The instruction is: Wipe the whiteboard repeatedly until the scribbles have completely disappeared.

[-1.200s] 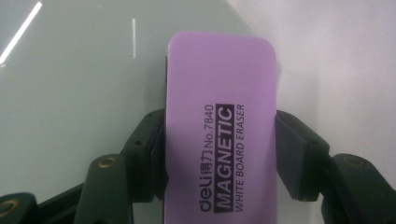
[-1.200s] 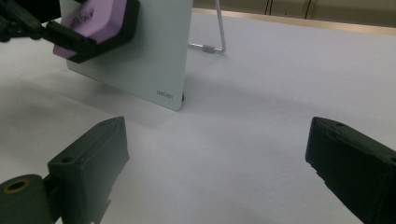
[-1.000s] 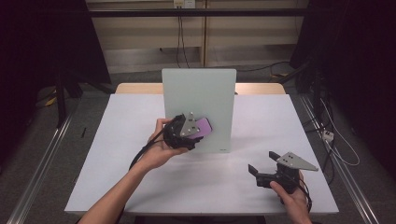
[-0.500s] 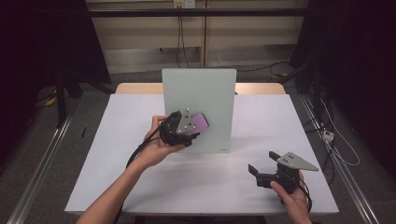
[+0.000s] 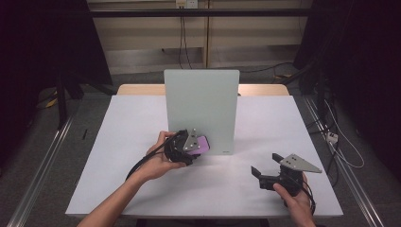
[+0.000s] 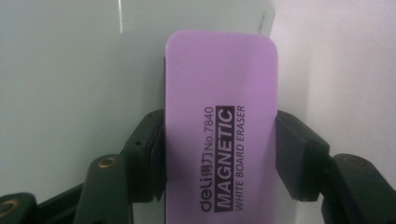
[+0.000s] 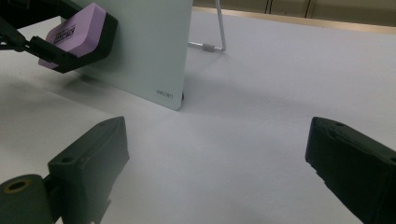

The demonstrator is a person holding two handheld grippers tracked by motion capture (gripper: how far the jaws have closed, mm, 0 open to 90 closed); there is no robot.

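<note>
A pale green whiteboard (image 5: 201, 106) stands upright on the white table (image 5: 118, 142), propped by a wire stand (image 7: 217, 32). My left gripper (image 5: 196, 149) is shut on a purple magnetic whiteboard eraser (image 5: 202, 144), its jaws clamping both long sides, and holds it against the board's lower left face. In the left gripper view the eraser (image 6: 219, 126) shows its label, flat against the whiteboard (image 6: 70, 70). The right gripper view shows the eraser (image 7: 74, 30) low on the whiteboard (image 7: 149, 46). My right gripper (image 5: 264, 172) rests open near the table's front right, empty.
Beyond the table's far edge lie dark floor, cables (image 5: 331, 137) and metal rails (image 5: 42, 161). White tabletop stretches between the two grippers and to the left of the board.
My left gripper has slid down the board's face with the eraser, from mid-height towards the bottom edge. The right gripper has stayed put.
</note>
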